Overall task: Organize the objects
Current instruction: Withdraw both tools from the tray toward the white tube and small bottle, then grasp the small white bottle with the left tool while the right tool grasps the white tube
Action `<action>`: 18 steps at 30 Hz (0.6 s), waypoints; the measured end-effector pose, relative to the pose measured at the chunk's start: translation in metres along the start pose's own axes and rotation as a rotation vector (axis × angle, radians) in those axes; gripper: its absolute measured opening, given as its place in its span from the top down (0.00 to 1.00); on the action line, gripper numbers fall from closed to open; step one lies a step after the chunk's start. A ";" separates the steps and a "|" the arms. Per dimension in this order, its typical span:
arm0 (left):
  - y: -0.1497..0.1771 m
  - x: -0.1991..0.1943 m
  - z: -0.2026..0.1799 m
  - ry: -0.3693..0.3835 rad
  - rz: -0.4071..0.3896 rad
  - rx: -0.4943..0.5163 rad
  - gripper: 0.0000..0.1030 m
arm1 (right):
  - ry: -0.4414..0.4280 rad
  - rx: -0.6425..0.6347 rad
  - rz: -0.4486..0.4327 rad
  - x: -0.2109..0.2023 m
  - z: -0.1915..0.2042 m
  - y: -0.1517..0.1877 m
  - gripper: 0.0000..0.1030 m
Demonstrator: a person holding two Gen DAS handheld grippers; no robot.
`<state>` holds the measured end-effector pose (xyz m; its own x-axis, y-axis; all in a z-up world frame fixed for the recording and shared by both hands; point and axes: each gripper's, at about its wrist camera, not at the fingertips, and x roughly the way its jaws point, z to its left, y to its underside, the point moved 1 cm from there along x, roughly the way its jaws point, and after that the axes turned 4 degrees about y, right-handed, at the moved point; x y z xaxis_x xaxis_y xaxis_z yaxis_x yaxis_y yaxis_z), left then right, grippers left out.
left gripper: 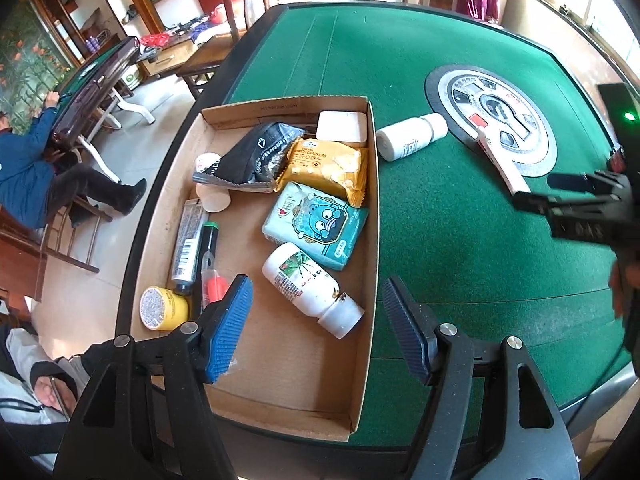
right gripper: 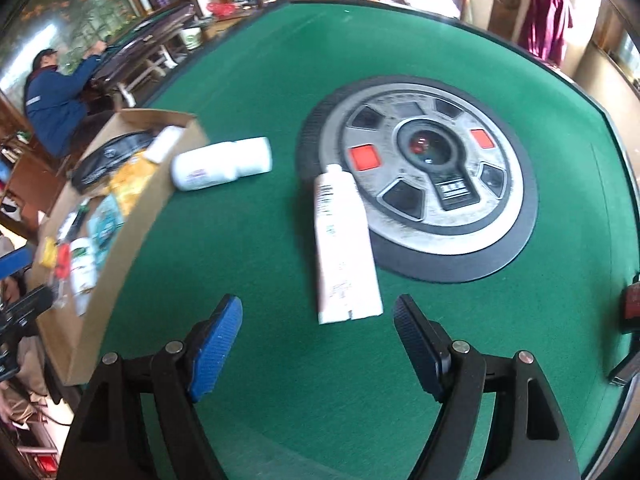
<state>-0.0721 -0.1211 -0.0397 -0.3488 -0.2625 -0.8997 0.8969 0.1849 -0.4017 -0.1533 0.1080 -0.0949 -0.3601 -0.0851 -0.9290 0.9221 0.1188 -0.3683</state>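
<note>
Green felt surface (right gripper: 248, 288) carries everything; the round grey-and-black control dial (right gripper: 424, 184) sits at its centre, rigid and fixed, so ignore it. The shallow brown cardboard box (left gripper: 370, 216) at the left edge is already well filled: black foil pouch, yellow cracker packet, teal cartoon tissue pack, white bottles, tubes. Its walls are thin and will flex, so don't lean on the rim when you drop things in. Two items are left out on the felt. The long white-and-pink plastic tube (right gripper: 344, 248) lies flat with its cap end touching the dial's rim and its crimped end toward you; judging by the look it's light, soft-walled and a bit slick. Take it across the width around mid-body, not at the flat crimp, and squeeze gently or it will buckle and squirt sideways. The white plastic bottle (right gripper: 222, 164) lies on its side just beside the box wall; stiff, light, will roll, so pinch across the barrel, not the cap. Your right claw (right gripper: 318, 344) is open and empty, tube's near end just ahead of the gap. Your left claw (left gripper: 318, 326) is open over the box's near end, nothing between the pads.
</note>
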 end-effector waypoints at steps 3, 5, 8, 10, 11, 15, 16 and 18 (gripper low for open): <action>-0.003 0.002 0.001 0.009 0.002 0.002 0.34 | 0.035 0.002 0.003 0.009 -0.004 -0.008 0.24; -0.005 0.003 0.002 0.015 0.003 0.005 0.34 | 0.064 -0.005 -0.002 0.014 -0.004 -0.015 0.24; -0.008 0.004 0.003 0.023 0.006 0.011 0.34 | 0.085 -0.018 0.007 0.022 0.000 -0.021 0.24; -0.011 0.006 0.003 0.031 0.008 0.016 0.34 | 0.100 -0.029 0.014 0.028 0.003 -0.024 0.24; -0.012 0.007 0.003 0.033 0.009 0.017 0.34 | 0.103 -0.031 0.022 0.031 0.003 -0.024 0.24; -0.017 0.012 0.000 0.068 0.023 0.029 0.34 | 0.102 -0.022 0.034 0.038 0.002 -0.023 0.24; -0.019 0.013 -0.001 0.078 0.028 0.033 0.34 | 0.103 -0.021 0.032 0.038 0.002 -0.023 0.28; -0.023 0.017 -0.005 0.094 0.036 0.044 0.34 | 0.122 -0.031 0.022 0.036 0.001 -0.022 0.45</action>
<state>-0.1005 -0.1249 -0.0469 -0.3380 -0.1665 -0.9263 0.9198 0.1499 -0.3626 -0.1861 0.1016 -0.1199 -0.3557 0.0389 -0.9338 0.9260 0.1497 -0.3465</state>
